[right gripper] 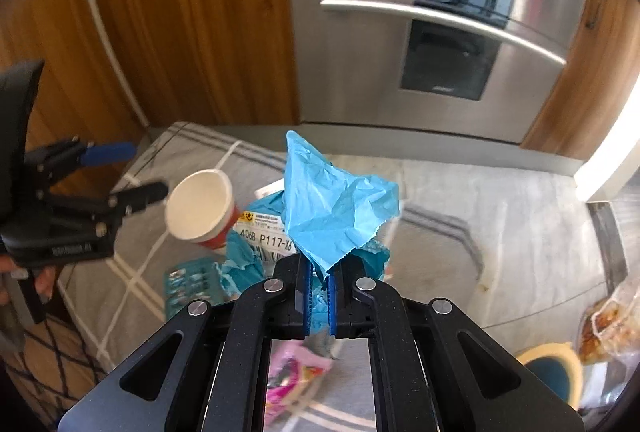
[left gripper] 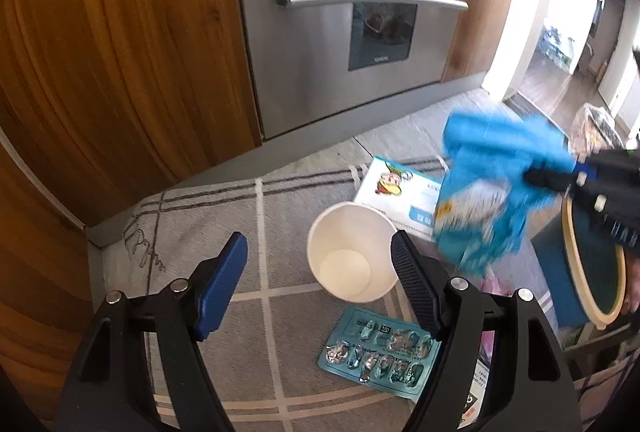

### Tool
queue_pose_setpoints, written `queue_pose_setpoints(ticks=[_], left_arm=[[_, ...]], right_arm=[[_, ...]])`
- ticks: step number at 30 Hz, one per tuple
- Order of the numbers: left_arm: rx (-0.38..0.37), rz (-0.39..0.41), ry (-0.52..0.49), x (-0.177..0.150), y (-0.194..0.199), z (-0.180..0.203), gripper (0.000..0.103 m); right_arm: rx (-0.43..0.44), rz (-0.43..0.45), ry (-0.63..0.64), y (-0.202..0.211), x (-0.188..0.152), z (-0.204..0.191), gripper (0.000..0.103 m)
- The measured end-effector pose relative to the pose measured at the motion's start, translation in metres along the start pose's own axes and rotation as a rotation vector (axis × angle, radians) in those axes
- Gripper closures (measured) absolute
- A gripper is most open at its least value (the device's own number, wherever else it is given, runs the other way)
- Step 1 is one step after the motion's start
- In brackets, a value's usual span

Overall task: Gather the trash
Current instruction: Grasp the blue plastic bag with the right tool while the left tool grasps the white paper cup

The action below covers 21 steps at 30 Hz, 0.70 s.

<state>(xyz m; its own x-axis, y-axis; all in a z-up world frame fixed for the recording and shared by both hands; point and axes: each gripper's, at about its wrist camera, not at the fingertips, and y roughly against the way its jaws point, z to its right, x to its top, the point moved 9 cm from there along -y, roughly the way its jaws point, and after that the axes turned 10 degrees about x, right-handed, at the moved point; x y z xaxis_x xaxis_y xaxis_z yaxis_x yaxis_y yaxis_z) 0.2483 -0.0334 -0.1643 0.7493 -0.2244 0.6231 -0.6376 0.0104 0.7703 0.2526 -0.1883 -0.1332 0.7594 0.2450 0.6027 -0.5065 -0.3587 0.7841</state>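
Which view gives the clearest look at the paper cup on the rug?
The left wrist view: the paper cup sits central, its open mouth and white inside fully visible between the open left gripper fingers. The right wrist view shows it smaller, off left, revealing its red lower band.

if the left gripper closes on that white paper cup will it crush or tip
Likely both risks. The paper cup looks thin-walled and empty, so a firm squeeze would probably dent it. It already leans on the rug, open mouth up, so a nudge from the open left gripper could roll it.
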Motion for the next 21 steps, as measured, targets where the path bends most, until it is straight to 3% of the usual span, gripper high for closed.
queue_pose_setpoints(ticks=[4, 10, 20, 21], left_arm=[[-0.002, -0.003, -0.056, -0.007, -0.010, 0.015, 0.022], [-0.016, -0.013, -0.113, -0.012, -0.027, 0.033, 0.020], [0.016, -0.091, -0.088, -0.014, -0.055, 0.034, 0.020], [0.014, -0.093, -0.085, -0.014, -0.056, 0.033, 0.027]], right_arm=[[-0.040, 0.035, -0.019, 0.010, 0.004, 0.016, 0.096], [-0.049, 0.046, -0.068, 0.012, 0.004, 0.030, 0.096], [-0.051, 0.048, -0.068, 0.010, 0.003, 0.030, 0.096], [-0.053, 0.049, -0.068, 0.011, 0.003, 0.030, 0.096]])
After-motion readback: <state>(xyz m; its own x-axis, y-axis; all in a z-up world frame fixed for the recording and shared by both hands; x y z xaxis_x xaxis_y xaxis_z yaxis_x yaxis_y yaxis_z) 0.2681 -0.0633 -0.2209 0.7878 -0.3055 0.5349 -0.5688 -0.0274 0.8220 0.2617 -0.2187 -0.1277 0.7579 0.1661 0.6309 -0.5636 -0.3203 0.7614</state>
